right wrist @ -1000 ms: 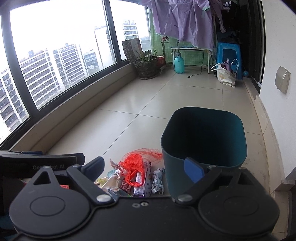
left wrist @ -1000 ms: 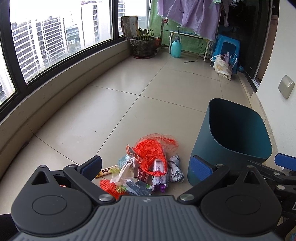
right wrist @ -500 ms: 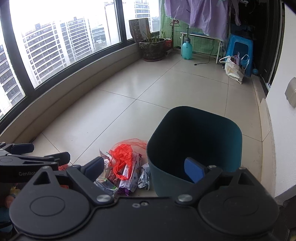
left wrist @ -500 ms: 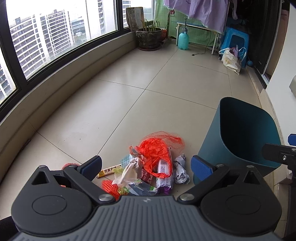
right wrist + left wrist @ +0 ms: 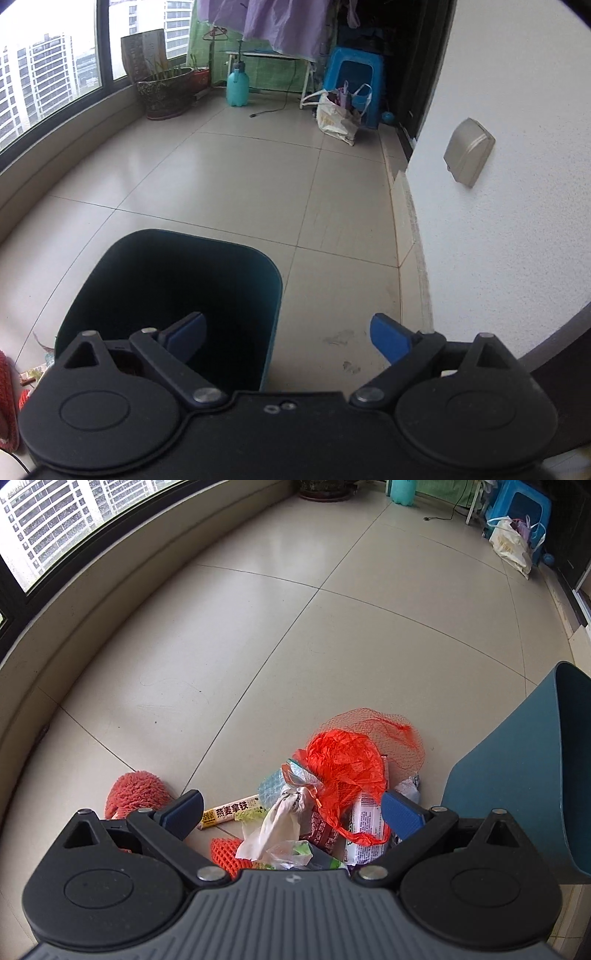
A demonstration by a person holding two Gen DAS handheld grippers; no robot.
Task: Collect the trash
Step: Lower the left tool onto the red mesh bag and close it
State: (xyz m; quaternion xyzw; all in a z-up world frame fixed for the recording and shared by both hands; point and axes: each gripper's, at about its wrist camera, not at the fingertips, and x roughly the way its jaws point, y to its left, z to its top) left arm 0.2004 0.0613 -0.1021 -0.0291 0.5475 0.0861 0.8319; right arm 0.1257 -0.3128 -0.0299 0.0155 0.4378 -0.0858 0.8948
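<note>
Left gripper [image 5: 291, 812]: jaws spread wide, nothing held, now low over the trash pile [image 5: 325, 805]; a second ago it viewed the pile from farther back and higher. Pile lies on the tiled floor [image 5: 258, 635], just beside the teal bin [image 5: 524, 775]: red mesh net bag [image 5: 354, 760], crumpled white tissue [image 5: 277, 823], yellow oat-latte snack bar wrapper [image 5: 229, 812].

Right gripper [image 5: 286, 332]: also wide, empty, swung right; the bin's right rim sits between its fingers.

Judgement: approach phase, nothing collected yet. Left likely picks first; right may steady the bin.
</note>
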